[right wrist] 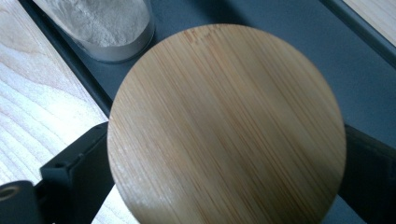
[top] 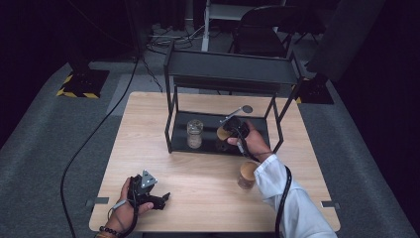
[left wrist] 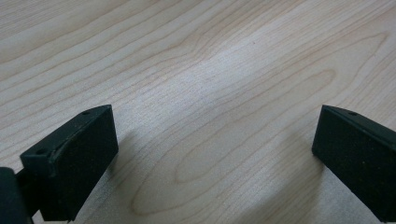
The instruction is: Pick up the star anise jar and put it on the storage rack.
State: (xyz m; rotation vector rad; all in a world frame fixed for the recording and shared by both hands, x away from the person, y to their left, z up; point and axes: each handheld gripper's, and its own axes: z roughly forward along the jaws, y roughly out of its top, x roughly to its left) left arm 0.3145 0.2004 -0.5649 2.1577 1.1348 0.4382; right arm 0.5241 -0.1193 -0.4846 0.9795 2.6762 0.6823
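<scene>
Left hand-held gripper (top: 163, 198) first, nearest the front edge of the counter (top: 198, 173) and well apart from the rack (top: 171, 124): resting idle on bare wood, jaws spread wide, nothing between them. Farther in, just before the rack's right front corner and beside the white sleeve (top: 277, 178): spare jar (top: 246, 176), capped in wood, upright on the counter.

Then the right hand-held gripper (top: 229, 130), reaching in onto the rack's lower shelf (right wrist: 289, 56), jaws wide apart and standing either side of the lidded jar (top: 223, 136). Pad contact hidden under the bamboo lid (right wrist: 226, 126); by the spread, probably no clamp.

Judged step: handling the lidded jar at its place on the lower shelf, either just set down or about to be gripped. Next move, most likely: a straight, level pull away from the rack, or a square squeeze below the lid, without nudging the neighbour. Lid round, pale, fine straight grain, flat and level.

Left of it on the same shelf, near: open jar (right wrist: 102, 28) part-filled with pale powder. Behind, toward the rack's back: spoon (top: 237, 113).
</scene>
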